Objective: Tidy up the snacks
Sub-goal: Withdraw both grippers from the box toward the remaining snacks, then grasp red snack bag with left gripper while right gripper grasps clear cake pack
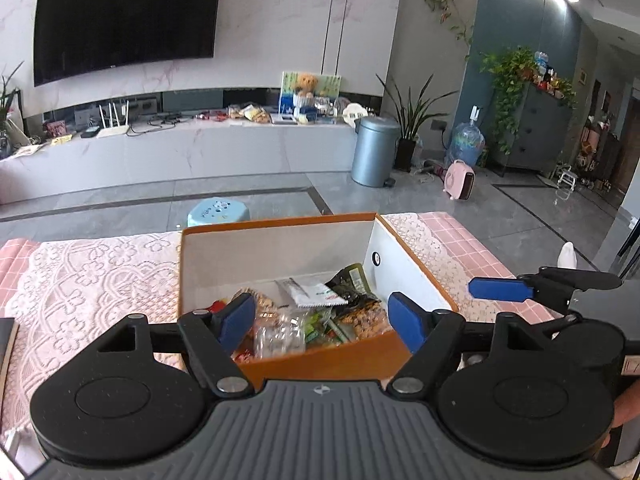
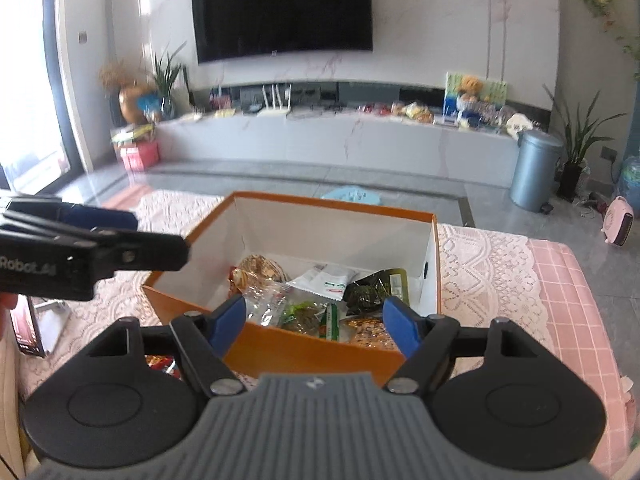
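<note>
An orange box [image 1: 320, 354] with white inner walls stands on the lace-covered table; it also shows in the right wrist view [image 2: 304, 350]. Several snack packets lie inside: a white sachet [image 1: 312, 290], a dark green packet [image 1: 352, 280], a clear packet [image 1: 280, 332] and a golden packet [image 2: 260, 270]. My left gripper [image 1: 322, 320] is open and empty, just above the box's near edge. My right gripper [image 2: 314, 322] is open and empty, over the box's near edge. A red wrapper [image 2: 162, 362] lies on the table outside the box, by the right gripper's left finger.
The table carries a white lace cloth [image 1: 100, 276] over pink checked cloth [image 2: 568, 300]. A dark flat object [image 2: 28, 332] lies at the table's left. Beyond are a blue stool [image 1: 218, 212], a grey bin [image 1: 374, 152] and a TV bench [image 1: 180, 152].
</note>
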A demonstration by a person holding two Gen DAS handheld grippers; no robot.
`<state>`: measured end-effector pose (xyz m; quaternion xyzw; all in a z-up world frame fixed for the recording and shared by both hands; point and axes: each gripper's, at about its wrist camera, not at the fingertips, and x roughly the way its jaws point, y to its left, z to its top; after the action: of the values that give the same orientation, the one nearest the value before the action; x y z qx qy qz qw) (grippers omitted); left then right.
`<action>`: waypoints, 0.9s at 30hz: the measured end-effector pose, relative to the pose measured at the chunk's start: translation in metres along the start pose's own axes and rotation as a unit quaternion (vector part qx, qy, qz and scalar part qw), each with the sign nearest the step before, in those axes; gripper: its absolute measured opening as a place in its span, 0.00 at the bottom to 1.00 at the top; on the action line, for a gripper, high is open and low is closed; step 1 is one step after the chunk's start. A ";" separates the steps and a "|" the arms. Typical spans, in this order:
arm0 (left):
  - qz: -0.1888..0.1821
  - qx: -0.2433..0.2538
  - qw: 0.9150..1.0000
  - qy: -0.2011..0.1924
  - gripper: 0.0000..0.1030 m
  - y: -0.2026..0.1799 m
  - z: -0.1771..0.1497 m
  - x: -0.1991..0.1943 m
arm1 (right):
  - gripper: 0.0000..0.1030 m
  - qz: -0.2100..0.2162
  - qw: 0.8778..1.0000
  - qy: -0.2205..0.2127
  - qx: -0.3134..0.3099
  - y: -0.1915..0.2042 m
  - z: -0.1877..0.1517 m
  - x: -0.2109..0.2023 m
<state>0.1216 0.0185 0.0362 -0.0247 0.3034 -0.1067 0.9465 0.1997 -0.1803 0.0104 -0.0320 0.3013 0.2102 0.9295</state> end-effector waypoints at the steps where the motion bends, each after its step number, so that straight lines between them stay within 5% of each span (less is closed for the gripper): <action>1: 0.000 -0.002 1.000 -0.002 0.86 0.001 -0.005 -0.004 | 0.74 0.000 1.000 -0.008 0.004 0.002 -0.006 -0.005; 11: 0.036 -0.015 0.999 0.035 0.87 0.024 -0.069 -0.008 | 0.81 -0.016 0.998 -0.051 0.022 0.029 -0.074 -0.025; 18: 0.050 -0.057 0.994 0.077 0.87 0.048 -0.105 0.014 | 0.88 -0.028 0.999 -0.022 -0.018 0.047 -0.108 -0.001; 27: 0.069 -0.032 0.993 0.093 0.87 0.053 -0.127 0.037 | 0.88 -0.030 0.999 0.001 -0.025 0.048 -0.120 0.034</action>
<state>0.0876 0.0640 -0.0941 -0.0239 0.3941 -0.0332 0.9182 0.1391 -0.1466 -0.1037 -0.0642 0.2962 0.1893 0.9340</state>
